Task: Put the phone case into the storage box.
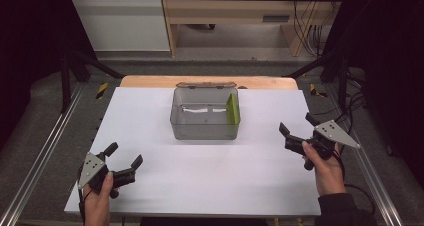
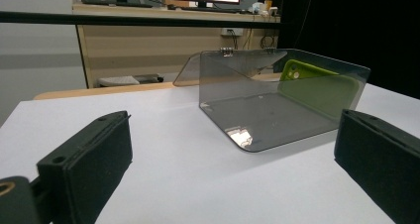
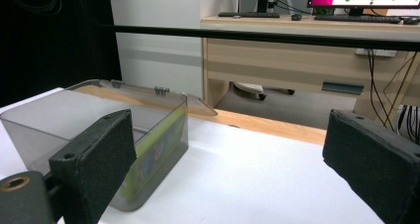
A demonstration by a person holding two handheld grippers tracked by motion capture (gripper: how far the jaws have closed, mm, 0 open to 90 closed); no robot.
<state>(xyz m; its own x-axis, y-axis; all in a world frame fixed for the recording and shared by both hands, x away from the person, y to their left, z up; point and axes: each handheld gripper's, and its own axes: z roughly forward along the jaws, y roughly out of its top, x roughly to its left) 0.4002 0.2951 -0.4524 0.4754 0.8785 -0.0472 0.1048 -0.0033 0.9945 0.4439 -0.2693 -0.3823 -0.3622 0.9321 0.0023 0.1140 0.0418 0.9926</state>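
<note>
A white table (image 1: 210,181) seen from above, with a person's hands entering from the bottom edge.

At the lower left of the frame, the left gripper (image 1: 124,161) rests low over the table, its two black jaws spread wide apart and holding nothing.

At the centre, slightly above the middle of the frame, stands a smoky, see-through plastic box (image 1: 204,128) with its hinged lid (image 1: 205,85) thrown open toward the far edge of the table. Inside, leaning upright against the box's right-hand wall, is a lime green phone case (image 1: 232,109). In the left gripper view the case shows through the tinted wall at the right of centre (image 2: 317,87); in the right gripper view it appears at the lower left, pressed against the near wall (image 3: 153,152).

At the right of the frame, level with the box's front, the right gripper (image 1: 297,128) hovers, jaws likewise wide apart and empty.

The case looks thin, light and probably somewhat flexible, so a gentle pinch should do. Its exposed top edge seems the best place to grip, since the wall blocks one side. The box itself appears rigid, light and smooth-walled, likely to slide if nudged.
</note>
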